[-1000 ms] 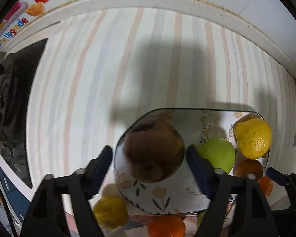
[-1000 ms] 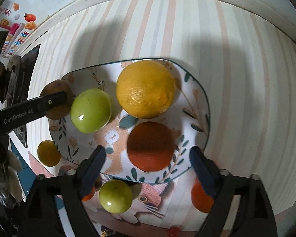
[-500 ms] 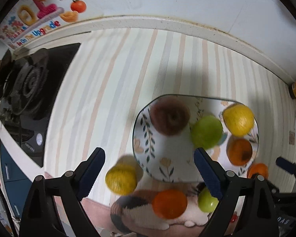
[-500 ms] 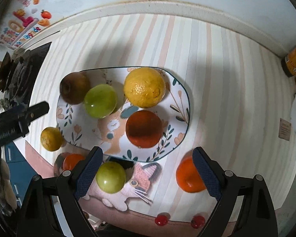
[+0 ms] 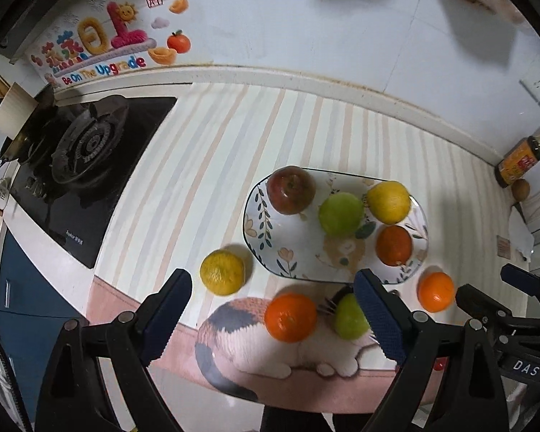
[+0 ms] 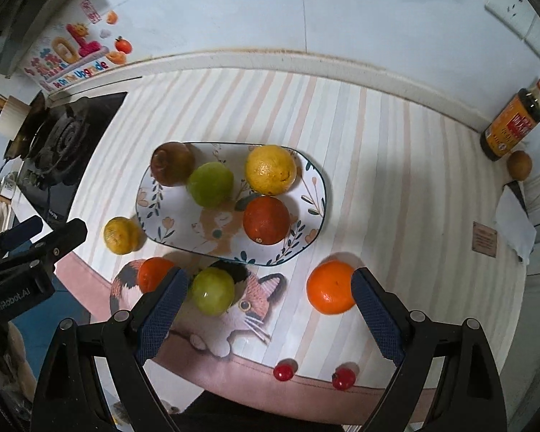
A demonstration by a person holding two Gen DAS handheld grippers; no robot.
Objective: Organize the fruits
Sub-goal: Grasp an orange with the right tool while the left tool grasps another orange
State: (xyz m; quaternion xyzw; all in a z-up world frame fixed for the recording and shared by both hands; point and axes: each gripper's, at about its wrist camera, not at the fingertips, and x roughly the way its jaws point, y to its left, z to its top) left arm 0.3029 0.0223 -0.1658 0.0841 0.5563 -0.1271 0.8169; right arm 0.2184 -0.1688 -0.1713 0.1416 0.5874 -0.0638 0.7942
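Observation:
A flowered oval plate (image 5: 270,248) (image 6: 162,212) on the striped counter holds a dark red apple (image 5: 291,189) (image 6: 172,163), a green apple (image 5: 340,214) (image 6: 210,184), a big yellow citrus (image 5: 388,202) (image 6: 270,170) and a dark orange (image 5: 394,245) (image 6: 266,220). Off the plate lie a small yellow citrus (image 5: 222,271) (image 6: 120,235), an orange (image 5: 290,316) (image 6: 154,274), another green fruit (image 5: 349,318) (image 6: 213,291) and a bright orange (image 5: 435,291) (image 6: 330,287). My left gripper (image 5: 273,315) and right gripper (image 6: 265,309) hover high above the near fruits, both open and empty.
A gas hob (image 5: 86,144) (image 6: 59,136) fills the counter's left end. A sauce bottle (image 5: 522,154) (image 6: 513,122) and a brown fruit (image 6: 519,165) stand at the far right by the wall. Two small red fruits (image 6: 283,371) lie near the front edge. A cat-print mat (image 6: 230,309) lies under the near fruits.
Both grippers have risen and pulled back from the plate, so the whole counter shows. The left jaws, earlier straddling the red apple, now stand clear of it; the apple rests on the plate.

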